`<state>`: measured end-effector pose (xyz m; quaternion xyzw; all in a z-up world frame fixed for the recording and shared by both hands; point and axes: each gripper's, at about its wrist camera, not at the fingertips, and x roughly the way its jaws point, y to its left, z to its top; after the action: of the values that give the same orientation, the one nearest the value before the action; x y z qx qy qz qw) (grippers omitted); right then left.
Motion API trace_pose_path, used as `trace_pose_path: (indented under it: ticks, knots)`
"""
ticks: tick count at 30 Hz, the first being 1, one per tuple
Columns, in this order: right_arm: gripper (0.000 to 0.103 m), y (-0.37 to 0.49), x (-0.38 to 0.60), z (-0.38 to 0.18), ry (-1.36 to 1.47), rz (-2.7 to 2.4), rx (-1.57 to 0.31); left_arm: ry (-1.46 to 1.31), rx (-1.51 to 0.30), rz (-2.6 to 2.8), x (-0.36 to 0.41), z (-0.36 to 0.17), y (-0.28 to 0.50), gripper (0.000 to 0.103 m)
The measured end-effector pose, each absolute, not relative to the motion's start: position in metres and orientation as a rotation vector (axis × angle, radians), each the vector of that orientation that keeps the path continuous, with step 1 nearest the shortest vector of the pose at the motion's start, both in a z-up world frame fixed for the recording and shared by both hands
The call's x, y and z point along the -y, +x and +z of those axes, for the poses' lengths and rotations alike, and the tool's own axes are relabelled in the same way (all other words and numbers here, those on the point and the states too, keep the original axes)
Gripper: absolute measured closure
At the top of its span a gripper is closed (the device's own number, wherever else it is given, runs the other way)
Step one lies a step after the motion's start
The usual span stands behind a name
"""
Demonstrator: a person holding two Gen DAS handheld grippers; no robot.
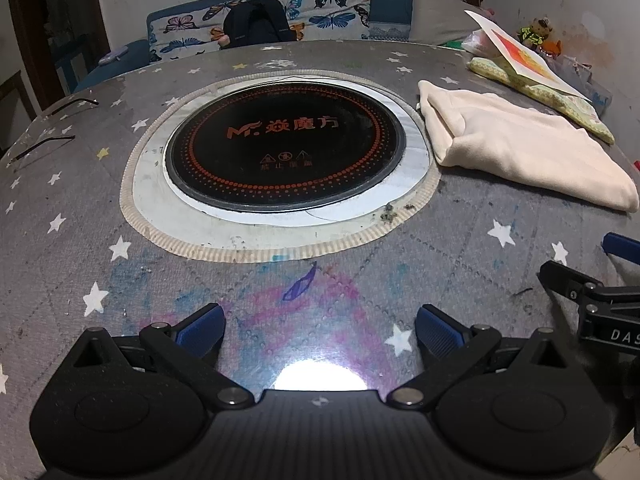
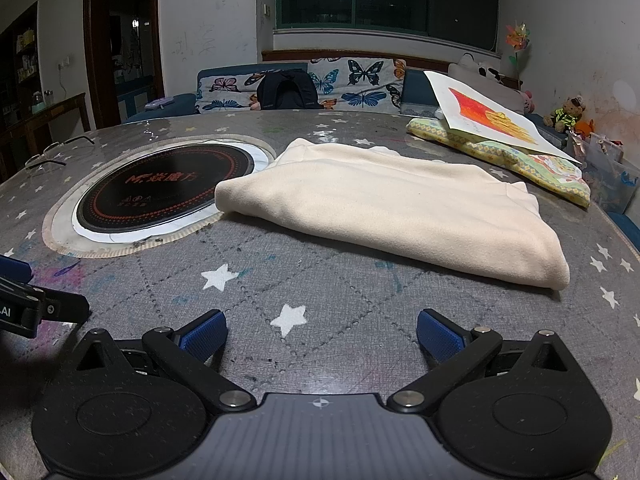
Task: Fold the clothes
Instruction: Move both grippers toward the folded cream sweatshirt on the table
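Note:
A cream garment (image 2: 384, 204) lies folded into a flat bundle on the grey star-patterned table (image 2: 320, 292). It also shows in the left wrist view (image 1: 520, 144), at the right beside the cooktop. My left gripper (image 1: 320, 330) is open and empty, low over the table's near edge, well short of the garment. My right gripper (image 2: 322, 330) is open and empty, in front of the garment with a gap of bare table between. Each gripper's fingertip shows at the edge of the other's view.
A round black induction cooktop (image 1: 284, 148) sits sunk into the table's middle. Eyeglasses (image 1: 52, 128) lie at the far left. A patterned pillow (image 2: 520, 156) with a drawing sheet (image 2: 492, 120) on it lies behind the garment. A clear box (image 2: 612, 176) stands at the right edge.

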<state>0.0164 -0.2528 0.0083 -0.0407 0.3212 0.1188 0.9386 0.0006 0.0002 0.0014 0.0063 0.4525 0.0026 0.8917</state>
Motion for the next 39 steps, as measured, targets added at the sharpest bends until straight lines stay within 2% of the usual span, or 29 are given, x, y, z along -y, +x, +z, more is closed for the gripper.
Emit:
trace_pose_path:
  ticks: [20, 31, 34, 39]
  knots:
    - [0.0, 0.043, 0.249, 0.023, -0.12, 0.258, -0.773, -0.037, -0.95, -0.029, -0.017, 0.001, -0.006, 0.0]
    - [0.002, 0.076, 0.251, 0.067, -0.166, 0.248, -0.688, -0.077, -0.89, 0.026, -0.046, 0.016, -0.015, 0.0]
    - [0.007, 0.094, 0.266, 0.079, -0.142, 0.207, -0.666, -0.089, -0.877, 0.043, -0.055, 0.02, -0.019, 0.0]
    - [0.027, 0.131, 0.297, 0.09, -0.088, 0.142, -0.685, -0.114, -0.866, 0.072, -0.068, 0.024, -0.02, 0.0]
